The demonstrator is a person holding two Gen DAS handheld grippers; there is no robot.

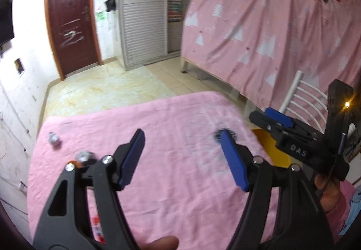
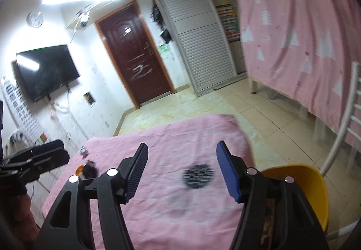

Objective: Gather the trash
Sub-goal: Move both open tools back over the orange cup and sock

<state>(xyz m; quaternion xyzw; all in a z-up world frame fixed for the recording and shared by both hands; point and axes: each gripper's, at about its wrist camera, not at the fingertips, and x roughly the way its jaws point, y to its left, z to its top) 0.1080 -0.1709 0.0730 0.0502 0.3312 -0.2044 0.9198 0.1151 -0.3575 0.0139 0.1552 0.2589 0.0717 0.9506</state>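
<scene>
A table under a pink cloth [image 1: 158,137] carries small trash: a crumpled silver foil piece [image 1: 54,139] at the far left and another [image 1: 84,156] beside my left gripper's left finger. A red-and-white wrapper [image 1: 97,225] lies near the front, partly hidden by that finger. My left gripper [image 1: 182,137] is open and empty above the cloth. My right gripper [image 2: 181,148] is open and empty above a round black printed patch [image 2: 198,176]. A yellow bin [image 2: 302,186] stands at the table's right edge. The right gripper also shows in the left wrist view [image 1: 270,118].
A white slatted chair [image 2: 345,119] stands right of the bin. A pink curtain [image 1: 270,24] covers a bunk on the right. A brown door [image 1: 72,17], a white shutter cabinet [image 1: 144,10] and a wall television [image 2: 45,71] lie beyond tiled floor [image 1: 101,89].
</scene>
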